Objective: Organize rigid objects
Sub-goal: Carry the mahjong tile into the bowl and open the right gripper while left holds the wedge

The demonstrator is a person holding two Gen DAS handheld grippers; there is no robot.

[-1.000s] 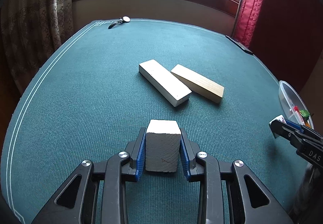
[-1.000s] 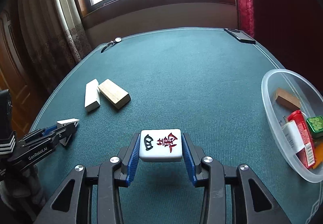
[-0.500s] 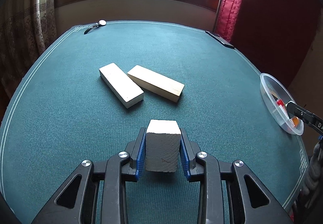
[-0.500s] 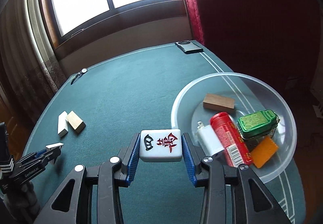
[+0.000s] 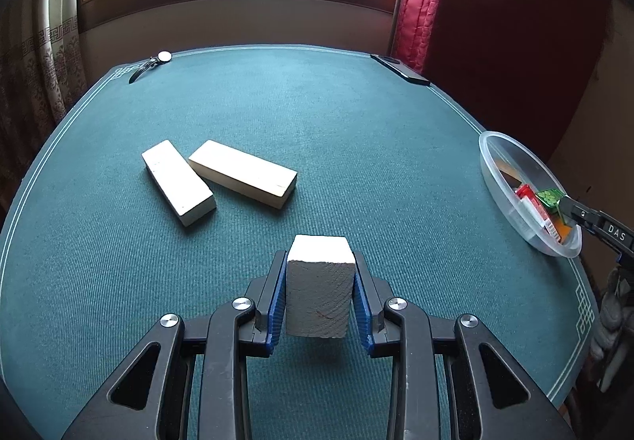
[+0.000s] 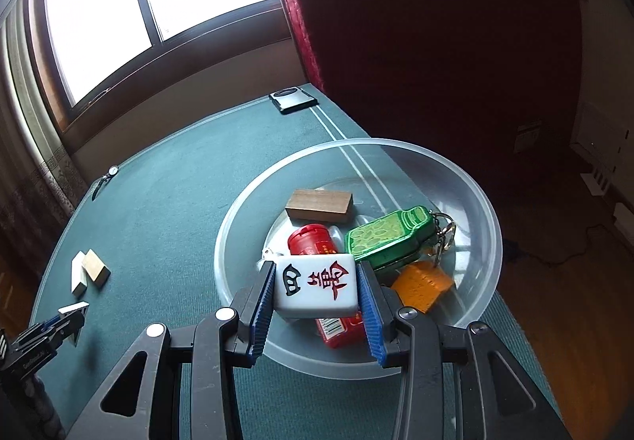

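Both grippers pinch loads — right gripper [image 6: 317, 287] holds mahjong tile [image 6: 315, 283] over bowl [image 6: 481, 202], left gripper [image 5: 319, 291] a wooden block [image 5: 319, 289].

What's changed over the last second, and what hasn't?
The right gripper carried the mahjong tile from over the felt to above the clear bowl, still clamped. The left gripper keeps its wooden block. The two blocks on the table haven't moved.
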